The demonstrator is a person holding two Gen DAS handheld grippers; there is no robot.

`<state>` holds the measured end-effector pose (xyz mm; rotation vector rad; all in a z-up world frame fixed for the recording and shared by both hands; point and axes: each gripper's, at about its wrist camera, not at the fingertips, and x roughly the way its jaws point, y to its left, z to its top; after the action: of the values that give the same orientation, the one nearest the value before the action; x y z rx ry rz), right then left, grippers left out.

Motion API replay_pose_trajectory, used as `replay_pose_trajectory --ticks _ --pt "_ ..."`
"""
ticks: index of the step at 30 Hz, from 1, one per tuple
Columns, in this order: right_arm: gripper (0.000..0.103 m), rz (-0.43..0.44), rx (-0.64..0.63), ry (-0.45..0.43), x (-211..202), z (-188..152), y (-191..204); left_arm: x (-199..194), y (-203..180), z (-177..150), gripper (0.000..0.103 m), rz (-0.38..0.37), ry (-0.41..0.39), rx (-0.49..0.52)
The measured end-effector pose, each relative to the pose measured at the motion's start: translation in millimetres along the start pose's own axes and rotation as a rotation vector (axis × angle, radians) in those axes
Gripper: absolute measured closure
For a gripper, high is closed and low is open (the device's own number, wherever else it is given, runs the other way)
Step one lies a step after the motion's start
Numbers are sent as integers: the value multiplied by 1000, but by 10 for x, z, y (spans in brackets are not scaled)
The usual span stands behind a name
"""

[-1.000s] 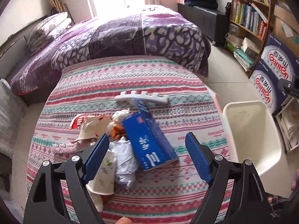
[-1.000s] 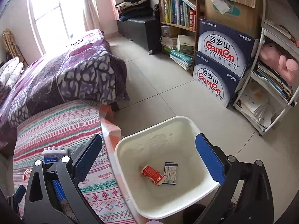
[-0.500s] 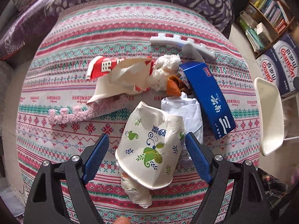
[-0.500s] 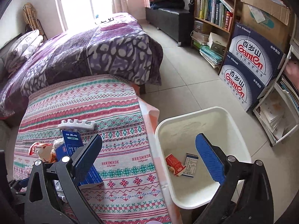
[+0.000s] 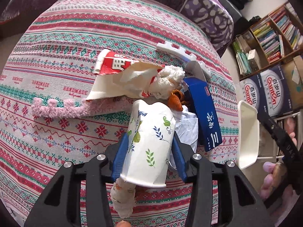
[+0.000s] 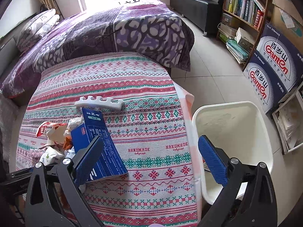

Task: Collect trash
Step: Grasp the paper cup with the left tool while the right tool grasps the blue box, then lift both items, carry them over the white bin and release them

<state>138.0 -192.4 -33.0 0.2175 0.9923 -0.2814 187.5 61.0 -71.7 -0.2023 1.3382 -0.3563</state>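
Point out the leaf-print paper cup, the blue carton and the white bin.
paper cup [image 5: 149, 141], left wrist view, its printed side wall
blue carton [image 6: 102, 143], right wrist view, its printed top face
white bin [image 6: 233, 124], right wrist view, its inner wall

The left gripper points steeply downward, and its jaws have just been closing; the blue pads now press against both sides of a paper cup. The right gripper also tilts downward, its jaws spread wide with nothing between the pads.
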Motion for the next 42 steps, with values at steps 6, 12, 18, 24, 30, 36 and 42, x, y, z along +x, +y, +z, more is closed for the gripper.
replay_pose_trajectory --ticks 6,12,18,24,30,36,42 --pt "7 31 -52 9 35 -45 198 -227 128 86 64 14 -93 -70" --pt "7 57 -139 48 120 -122 448 -379 244 104 65 34 -149 -122" --pt "7 66 -206 92 276 -193 684 -614 363 84 65 -21 -197 -156" --pt "7 78 -222 149 481 -254 847 -710 426 43 64 -16 -214 -162" --pt "9 96 -165 162 573 -206 786 -744 528 25 64 6 -222 -170" --pt "42 164 -54 193 644 -131 616 -773 525 15 64 27 -239 -159" --pt "61 193 -59 104 413 -74 630 -830 356 -10 64 95 -299 -108"
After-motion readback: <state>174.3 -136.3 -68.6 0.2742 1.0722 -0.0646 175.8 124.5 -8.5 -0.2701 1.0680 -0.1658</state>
